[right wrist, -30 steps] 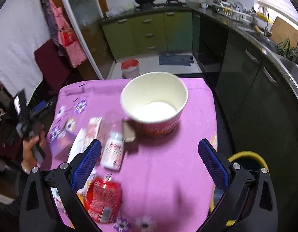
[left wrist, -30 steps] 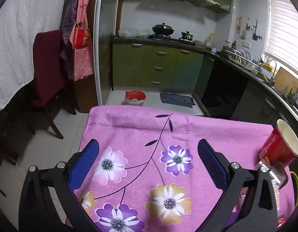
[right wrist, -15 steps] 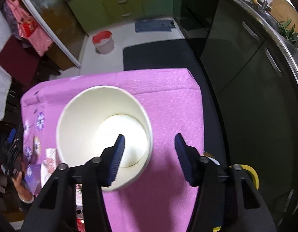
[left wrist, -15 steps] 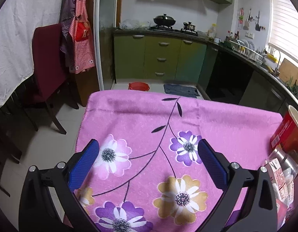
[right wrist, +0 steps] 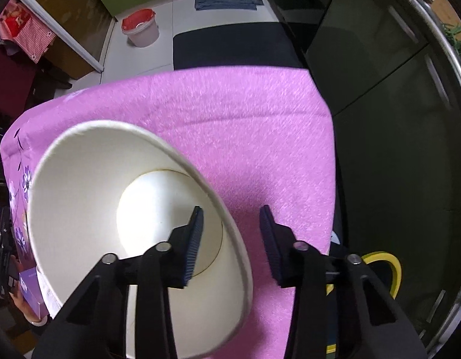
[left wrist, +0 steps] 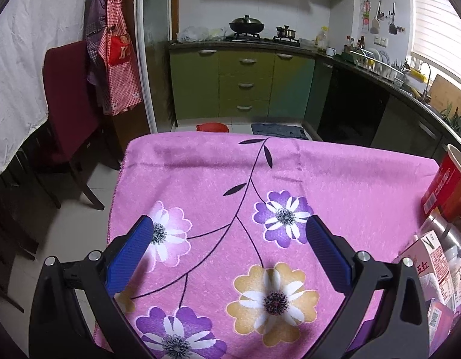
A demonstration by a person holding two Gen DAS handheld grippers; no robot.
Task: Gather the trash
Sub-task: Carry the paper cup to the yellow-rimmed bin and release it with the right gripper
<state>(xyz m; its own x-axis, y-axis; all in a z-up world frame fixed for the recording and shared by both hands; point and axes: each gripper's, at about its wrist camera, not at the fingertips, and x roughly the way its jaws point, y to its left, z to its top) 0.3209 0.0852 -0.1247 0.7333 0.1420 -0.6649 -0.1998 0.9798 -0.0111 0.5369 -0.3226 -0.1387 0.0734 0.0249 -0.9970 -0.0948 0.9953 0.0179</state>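
Since a second ago our right gripper (right wrist: 230,227) has descended astride the paper cup (right wrist: 89,209) rim, jaws parted, not yet clenched; our left gripper (left wrist: 229,239) hovers released above the bench (left wrist: 350,173).

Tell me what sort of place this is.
A home kitchen, most likely: green cabinets under a counter with a wok on the stove, a dish rack along the side counter, and an apron hanging nearby.

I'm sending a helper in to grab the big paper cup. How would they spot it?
Find the table under the pink floral cloth; the paper cup stands near its right edge, beside the cartons and other trash. It is the only wide, open container there, red outside and plain white inside, with the right gripper straddling its rim.
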